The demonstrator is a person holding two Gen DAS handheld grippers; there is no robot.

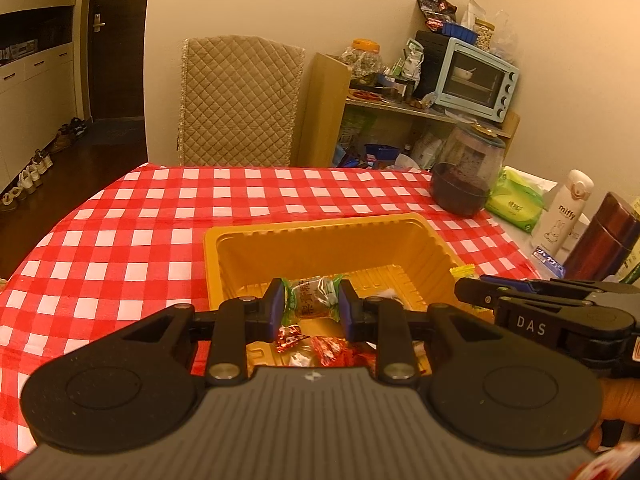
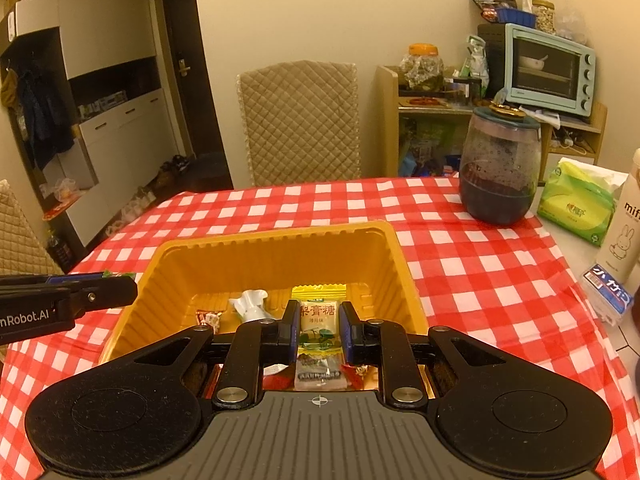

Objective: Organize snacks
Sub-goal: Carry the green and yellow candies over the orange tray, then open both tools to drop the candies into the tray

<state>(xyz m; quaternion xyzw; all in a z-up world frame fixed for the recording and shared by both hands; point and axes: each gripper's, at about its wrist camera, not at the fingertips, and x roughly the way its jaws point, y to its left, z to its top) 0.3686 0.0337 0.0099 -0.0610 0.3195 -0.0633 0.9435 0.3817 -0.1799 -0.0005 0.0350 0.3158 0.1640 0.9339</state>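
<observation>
Two grippers, each pinching a wrapped candy over the same yellow plastic tray (image 2: 276,256) on the red-and-white checked tablecloth (image 2: 472,260).

Readable stuff first: the right gripper's (image 2: 319,328) candy is a yellow-wrapped candy (image 2: 319,316) printed with Chinese characters, the last one being 糖, plus green leaves lower down. The left gripper's (image 1: 313,300) candy is a green-ended candy (image 1: 313,298) in a clear wrapper; its print is too warped to read. The neighbouring gripper body reads "DAS" in the left wrist view, and "nRobot.AI" in the right wrist view, cut off at the frame edge. Off to the right of both grippers stands a white bottle (image 1: 564,208) marked "miffy" with a rabbit drawing. The green tissue pack (image 2: 580,204) beside it has a logo I can't make out.

Hidden bits: more candies lie in the tray under the fingers, red-wrapped ones (image 1: 316,346) and a white-wrapped candy (image 2: 250,304), mostly blocked by the gripper bodies. A dark glass jar (image 2: 500,168) sits ahead and right, contents unclear.

Both grippers are clamped narrowly, pads pressing each candy's sides, held just above the tray floor at its near end.
</observation>
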